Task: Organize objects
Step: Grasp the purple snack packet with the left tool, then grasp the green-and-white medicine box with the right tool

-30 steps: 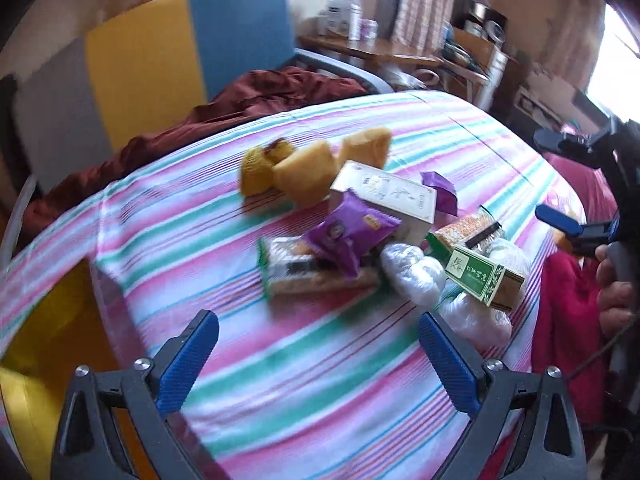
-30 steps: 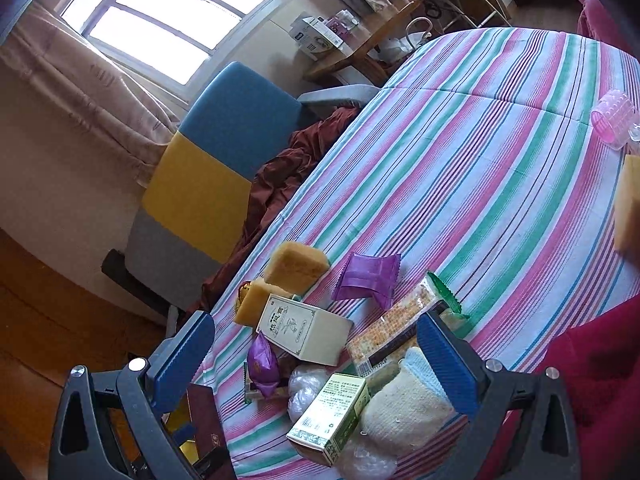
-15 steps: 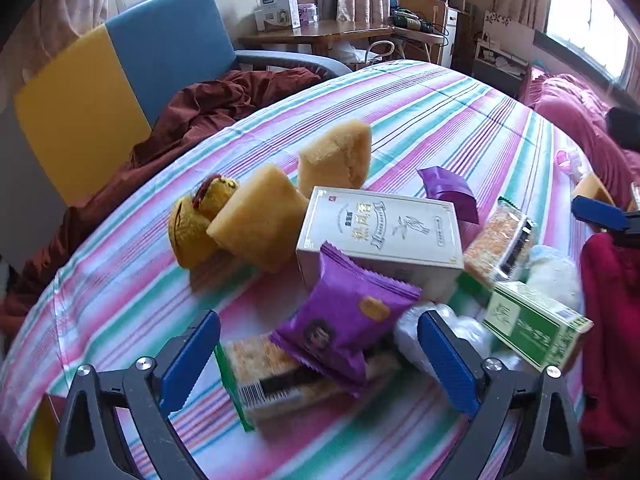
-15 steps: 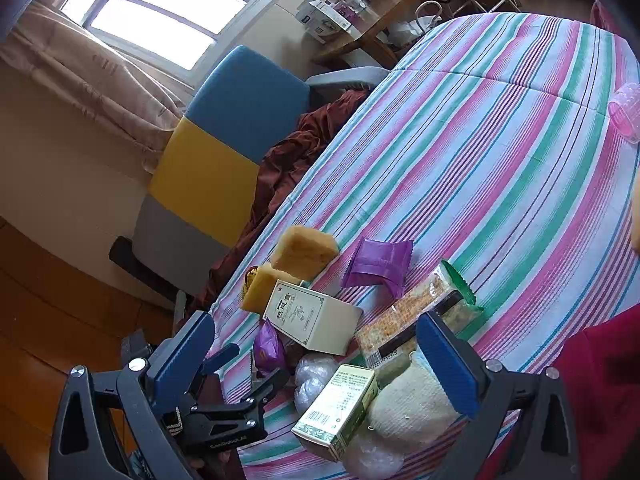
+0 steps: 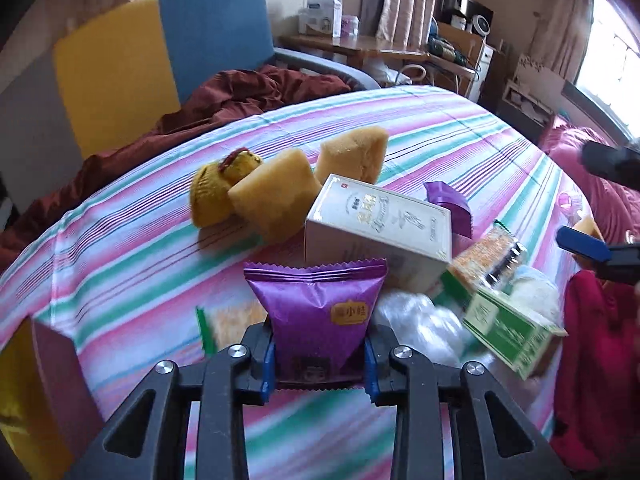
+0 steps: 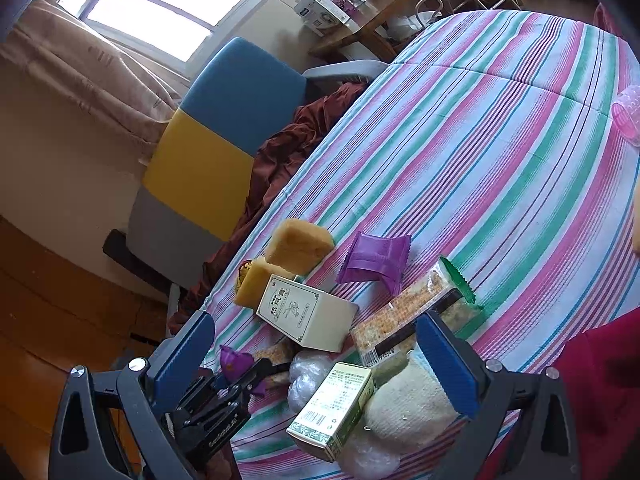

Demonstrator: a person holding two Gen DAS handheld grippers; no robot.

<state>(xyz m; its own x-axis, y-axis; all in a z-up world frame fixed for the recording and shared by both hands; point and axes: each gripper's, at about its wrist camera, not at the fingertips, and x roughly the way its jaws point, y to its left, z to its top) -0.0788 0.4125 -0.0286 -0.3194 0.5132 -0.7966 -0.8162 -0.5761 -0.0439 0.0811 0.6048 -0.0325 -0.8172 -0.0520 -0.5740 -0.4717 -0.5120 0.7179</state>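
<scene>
Lifting straight up is advised, so the striped cloth (image 5: 400, 128) and cream box (image 5: 376, 228) are not dragged; the purple packet (image 5: 320, 316), raised at the pile's near edge, is clamped by the left gripper (image 5: 319, 364), while the right gripper (image 6: 316, 354) is spread, empty. Counted: two sponge blocks (image 5: 276, 200), two purple packets, one green carton (image 5: 508, 332).

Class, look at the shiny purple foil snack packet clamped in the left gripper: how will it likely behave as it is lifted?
The purple foil snack packet probably weighs little: it stands puffed in the left gripper. Its glossy film may slip. The fingers pinch only its lower end, so the top may flop.
</scene>
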